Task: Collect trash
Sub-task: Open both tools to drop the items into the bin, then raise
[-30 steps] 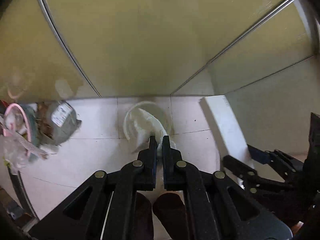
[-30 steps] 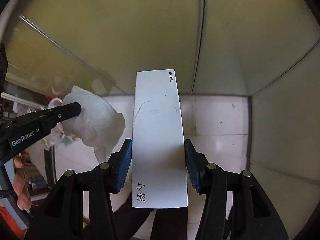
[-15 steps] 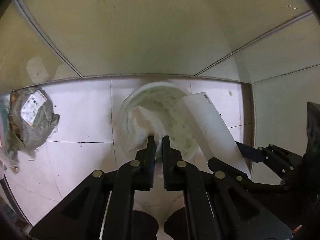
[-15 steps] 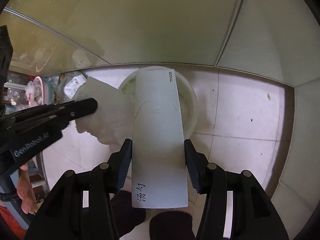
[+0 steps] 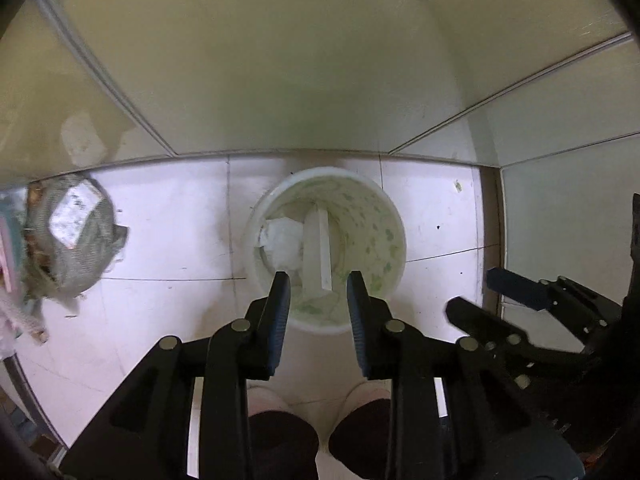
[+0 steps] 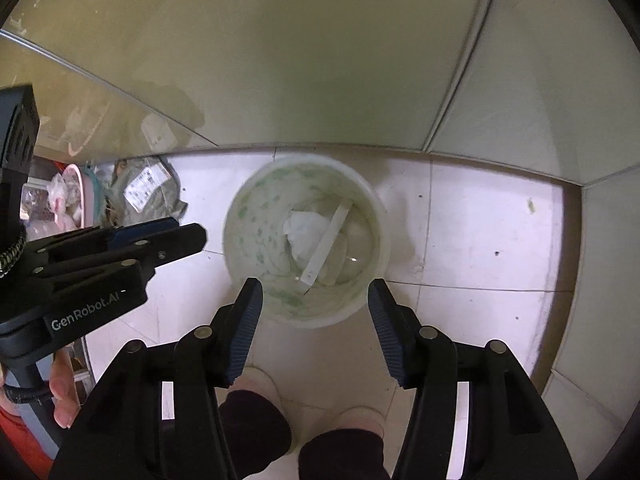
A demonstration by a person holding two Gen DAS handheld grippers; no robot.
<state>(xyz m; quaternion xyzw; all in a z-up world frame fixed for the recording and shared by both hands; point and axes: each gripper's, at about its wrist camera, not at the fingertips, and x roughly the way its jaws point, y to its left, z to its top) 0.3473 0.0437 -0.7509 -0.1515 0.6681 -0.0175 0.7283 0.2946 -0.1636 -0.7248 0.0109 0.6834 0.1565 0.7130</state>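
A round white bin [image 5: 394,216] with green flecks stands on the tiled floor against the wall; it also shows in the right wrist view [image 6: 236,240]. Inside lie a crumpled white tissue [image 5: 282,240] [image 6: 306,232] and a flat white paper packet [image 5: 318,252] [image 6: 326,244]. My left gripper [image 5: 318,292] is open and empty just above the bin's near rim. My right gripper [image 6: 316,304] is open and empty above the near rim too. The right gripper's fingers [image 5: 516,284] show at the right of the left wrist view, and the left gripper [image 6: 160,236] shows at the left of the right wrist view.
A grey mesh bag with a label [image 5: 74,236] [image 6: 146,192] lies on the floor left of the bin, by a pink basin [image 6: 76,196]. Walls [image 5: 300,60] close in behind and at the right. My feet [image 6: 320,424] stand just before the bin.
Both grippers opened. The tissue dropped from the left one and the paper packet from the right one, and both now lie inside the bin.
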